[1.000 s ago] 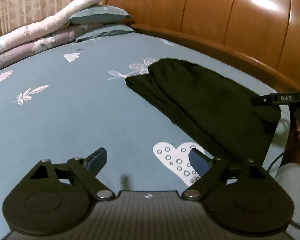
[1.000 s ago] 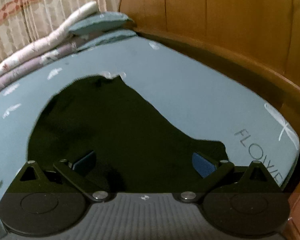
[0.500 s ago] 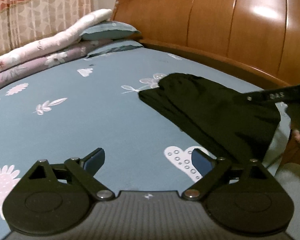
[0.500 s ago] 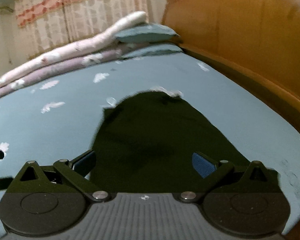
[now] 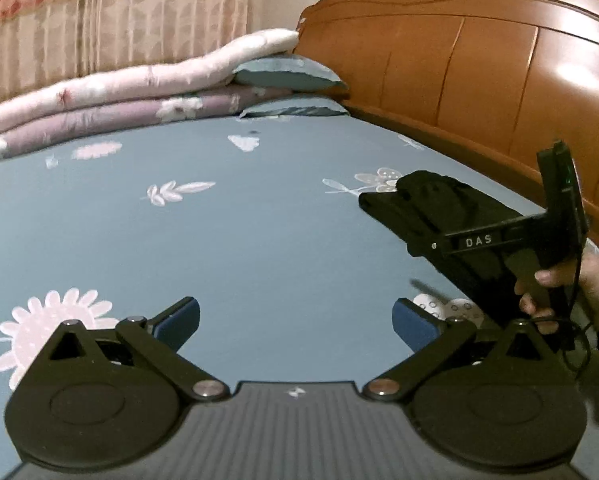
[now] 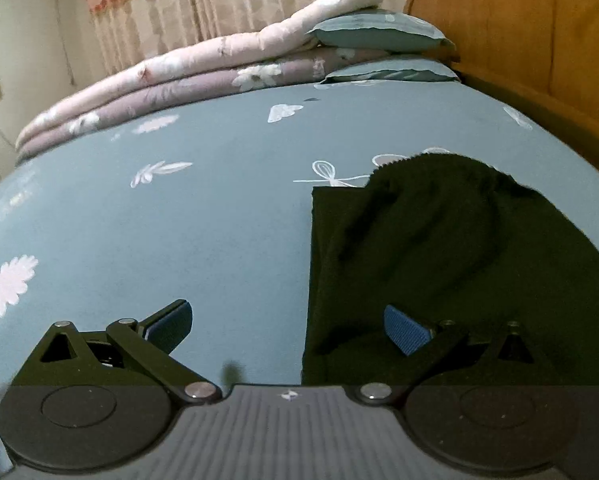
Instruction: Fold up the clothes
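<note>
Blue bedsheet (image 5: 259,248) bears black garment (image 6: 439,248) — both tools' jaws wide, left's opening, empty.

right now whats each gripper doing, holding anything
left gripper: jaws opening, nothing between them, over bare bedsheet.
right gripper: open, holding nothing, black garment just ahead.

From my left wrist view, a folded garment (image 5: 451,216) lies on the bed sheet (image 5: 259,240) at right of frame, below the headboard (image 5: 479,76). Stacked quilts (image 5: 139,96) and pillows (image 5: 287,76) sit along the upper left. My right gripper (image 5: 435,246) crosses over the garment at far right.
</note>
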`<control>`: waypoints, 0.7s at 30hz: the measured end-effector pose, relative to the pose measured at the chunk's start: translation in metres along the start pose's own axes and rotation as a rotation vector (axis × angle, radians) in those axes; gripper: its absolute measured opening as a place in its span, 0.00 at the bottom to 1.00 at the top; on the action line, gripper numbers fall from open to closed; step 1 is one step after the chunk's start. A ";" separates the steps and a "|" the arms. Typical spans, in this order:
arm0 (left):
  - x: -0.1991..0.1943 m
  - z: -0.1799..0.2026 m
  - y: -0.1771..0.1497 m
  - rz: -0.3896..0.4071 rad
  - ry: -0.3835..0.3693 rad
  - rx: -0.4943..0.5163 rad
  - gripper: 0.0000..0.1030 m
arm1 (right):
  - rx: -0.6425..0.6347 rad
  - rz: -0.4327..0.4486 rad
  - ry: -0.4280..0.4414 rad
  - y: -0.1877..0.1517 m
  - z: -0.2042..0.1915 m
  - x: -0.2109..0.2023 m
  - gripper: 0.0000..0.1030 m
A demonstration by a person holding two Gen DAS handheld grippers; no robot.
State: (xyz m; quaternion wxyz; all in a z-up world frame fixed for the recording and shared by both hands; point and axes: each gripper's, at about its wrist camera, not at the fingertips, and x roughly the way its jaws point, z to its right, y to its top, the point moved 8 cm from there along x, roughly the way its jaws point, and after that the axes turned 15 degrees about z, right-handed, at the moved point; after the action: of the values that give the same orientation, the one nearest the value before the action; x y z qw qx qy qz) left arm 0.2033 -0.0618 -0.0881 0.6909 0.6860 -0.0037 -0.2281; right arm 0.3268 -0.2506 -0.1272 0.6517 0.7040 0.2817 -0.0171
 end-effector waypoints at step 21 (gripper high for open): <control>-0.011 -0.024 0.018 0.098 0.086 0.026 0.99 | 0.047 -0.008 -0.057 0.037 -0.006 -0.012 1.00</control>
State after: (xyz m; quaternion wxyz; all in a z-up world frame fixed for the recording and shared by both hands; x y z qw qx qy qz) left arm 0.2063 -0.0367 -0.0685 0.6920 0.7029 -0.0106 -0.1643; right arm 0.3305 -0.2493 -0.0881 0.6426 0.7173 0.2653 -0.0464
